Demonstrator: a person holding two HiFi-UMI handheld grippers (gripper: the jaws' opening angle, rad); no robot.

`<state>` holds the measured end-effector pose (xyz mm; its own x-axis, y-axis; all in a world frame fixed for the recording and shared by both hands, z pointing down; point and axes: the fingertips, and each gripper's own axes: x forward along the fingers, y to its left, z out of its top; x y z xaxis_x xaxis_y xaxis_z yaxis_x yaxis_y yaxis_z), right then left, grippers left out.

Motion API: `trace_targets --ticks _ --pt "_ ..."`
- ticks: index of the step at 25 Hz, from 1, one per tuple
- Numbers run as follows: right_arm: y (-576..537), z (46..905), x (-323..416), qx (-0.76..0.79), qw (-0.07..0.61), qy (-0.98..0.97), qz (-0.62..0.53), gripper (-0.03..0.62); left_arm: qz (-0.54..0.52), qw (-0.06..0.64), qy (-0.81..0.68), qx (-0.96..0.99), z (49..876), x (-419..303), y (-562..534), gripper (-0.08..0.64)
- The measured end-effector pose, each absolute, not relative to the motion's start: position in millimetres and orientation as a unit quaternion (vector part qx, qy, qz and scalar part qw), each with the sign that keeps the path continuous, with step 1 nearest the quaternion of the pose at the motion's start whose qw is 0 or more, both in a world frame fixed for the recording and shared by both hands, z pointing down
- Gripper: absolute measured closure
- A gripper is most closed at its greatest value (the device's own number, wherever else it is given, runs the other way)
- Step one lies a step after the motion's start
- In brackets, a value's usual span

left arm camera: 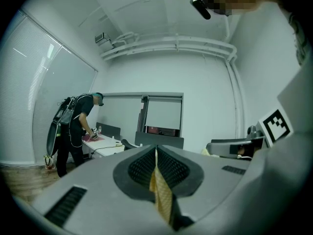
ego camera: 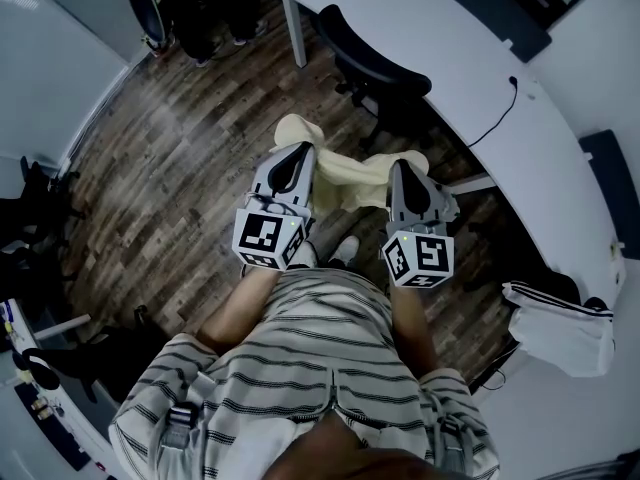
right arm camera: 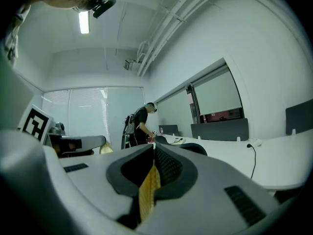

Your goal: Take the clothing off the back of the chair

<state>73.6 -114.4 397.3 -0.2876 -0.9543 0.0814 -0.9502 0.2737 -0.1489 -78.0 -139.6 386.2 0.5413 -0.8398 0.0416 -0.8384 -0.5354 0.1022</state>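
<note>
left gripper: left gripper (ego camera: 291, 164) has its jaws pressed together on a fold of the pale yellow clothing (ego camera: 352, 176); in the left gripper view the gripper (left arm camera: 156, 154) shows a yellow strip (left arm camera: 162, 196) pinched between the black pads
right gripper: right gripper (ego camera: 404, 182) likewise clamped tight on the clothing; same pinch seen in the right gripper view, gripper (right arm camera: 154, 161), fabric (right arm camera: 147, 196)
clothing: slung between the two grippers at centre of the head view, over the wood floor (ego camera: 180, 158), with a bunched end sticking out at 12 o'clock of the left gripper
chair: black chair (ego camera: 372, 60) at 12 o'clock of the grippers, its back bare; can't tell if the cloth touches its base
bench: white bench (ego camera: 520, 128) curves from 12 to 4 o'clock, with a black cable (ego camera: 495, 118) on it
other cloth: white cloth with dark stripes (ego camera: 560, 323) at 4 o'clock, well apart from the grippers
wearer: striped shirt (ego camera: 310, 368) at 6 o'clock, shoes just under the clothing
second person: in dark clothes (left arm camera: 73, 131) stands at a far bench, 9 o'clock in the left gripper view, also seen near centre of the right gripper view (right arm camera: 141, 124)
</note>
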Motion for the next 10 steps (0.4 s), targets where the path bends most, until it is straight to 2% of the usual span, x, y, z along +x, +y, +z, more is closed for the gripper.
trace_targets --ticks 10 --pt "-117.5 394.8 75.0 -0.594 0.016 0.8 -0.08 0.568 0.0 0.052 -0.474 0.879 390.1 -71.9 -140.9 0.531"
